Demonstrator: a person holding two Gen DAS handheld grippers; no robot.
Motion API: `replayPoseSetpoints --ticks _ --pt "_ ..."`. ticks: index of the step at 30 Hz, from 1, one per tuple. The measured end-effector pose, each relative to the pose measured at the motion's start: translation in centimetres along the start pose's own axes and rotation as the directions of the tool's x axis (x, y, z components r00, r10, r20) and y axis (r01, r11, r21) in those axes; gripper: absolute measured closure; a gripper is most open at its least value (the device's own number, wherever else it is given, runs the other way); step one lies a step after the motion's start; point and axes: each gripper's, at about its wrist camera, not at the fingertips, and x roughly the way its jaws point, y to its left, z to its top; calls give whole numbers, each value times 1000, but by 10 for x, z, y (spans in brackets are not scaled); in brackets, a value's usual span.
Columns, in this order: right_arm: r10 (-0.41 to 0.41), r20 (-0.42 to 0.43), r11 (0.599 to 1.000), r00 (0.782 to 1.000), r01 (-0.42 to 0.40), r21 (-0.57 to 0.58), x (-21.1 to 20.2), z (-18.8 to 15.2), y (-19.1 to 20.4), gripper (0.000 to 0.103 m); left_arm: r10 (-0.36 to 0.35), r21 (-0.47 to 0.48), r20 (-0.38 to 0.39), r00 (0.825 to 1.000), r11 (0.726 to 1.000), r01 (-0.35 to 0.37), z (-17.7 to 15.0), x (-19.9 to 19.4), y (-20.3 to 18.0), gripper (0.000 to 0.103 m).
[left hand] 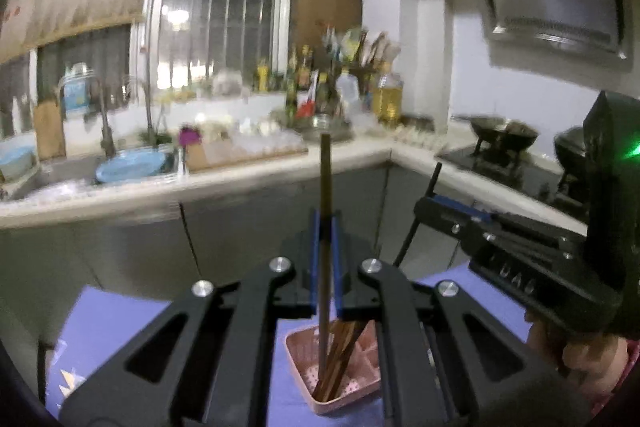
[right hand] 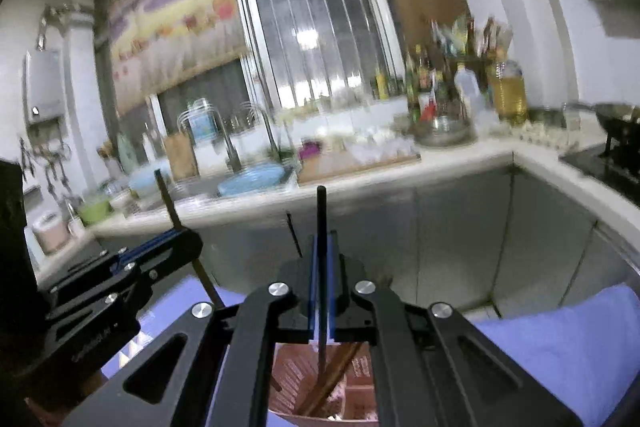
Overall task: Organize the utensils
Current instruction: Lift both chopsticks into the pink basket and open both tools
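In the left wrist view, the left gripper (left hand: 327, 223) sits at lower centre, its blue-edged black jaws clamped on a slim, square-sectioned brown chopstick (left hand: 326, 179) that stands nearly upright. At mid right, the right gripper (left hand: 430, 205) pinches a thinner black chopstick (left hand: 435, 179) (matte, round-looking). Below the left jaws, a pink perforated plastic basket (left hand: 296, 351) with divided compartments holds several dark wooden chopsticks (left hand: 340, 355) leaning inside; it rests on a smooth lilac tablecloth (left hand: 108, 323). Behind runs a pale stone countertop (left hand: 240, 179), blurred.
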Motion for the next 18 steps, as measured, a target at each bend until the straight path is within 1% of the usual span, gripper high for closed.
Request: replayPoseSetpoints --ticks 1,2,4,5,6,7,8,9,10,11,13,14,15,17,18 --pt "11 -42 1000 999 -10 15 13 -10 -1 98 5 -8 -27 1000 1000 -5 -7 10 3 98" --pt "19 -67 1000 998 -17 26 18 -17 -2 98 12 -14 -52 999 1000 -13 -14 20 6 98" --pt "30 -135 999 990 -23 48 36 -34 -4 98 35 -35 -123 992 999 -39 -33 44 11 98" --pt "27 -161 999 987 -19 49 43 -40 -4 98 41 -42 -149 988 998 -47 -40 51 13 94" --pt "21 -196 998 980 -11 54 52 -47 -5 98 48 -46 -194 980 997 -58 -51 62 15 75" --pt "23 -223 997 974 -7 70 56 -54 -5 98 59 -46 -222 973 996 -71 -57 68 16 61" --pt "25 -239 994 971 1 107 60 -58 -11 96 90 -45 -234 968 994 -103 -65 70 17 54" --pt "49 -245 989 968 -14 144 58 -61 -14 96 108 -50 -229 968 991 -122 -71 68 19 54" --pt "68 -242 985 968 -26 171 54 -64 -14 96 107 -62 -222 969 990 -124 -74 62 21 54" --pt "84 -221 978 972 -38 203 46 -63 -18 96 111 -82 -206 972 988 -130 -74 54 24 54" --pt "83 -171 976 982 -45 214 27 -59 -19 93 122 -122 -162 979 982 -142 -74 32 29 54" --pt "82 -152 976 985 -48 214 18 -56 -19 90 128 -141 -131 983 979 -146 -75 16 29 54" --pt "83 -119 974 989 -56 218 1 -55 -19 88 131 -155 -101 986 977 -146 -77 -1 28 54" --pt "87 -78 971 993 -67 231 -26 -59 -22 86 124 -165 -76 989 977 -135 -83 -22 23 54" --pt "89 -70 969 994 -70 237 -35 -62 -26 86 114 -164 -72 991 978 -125 -93 -35 18 54"
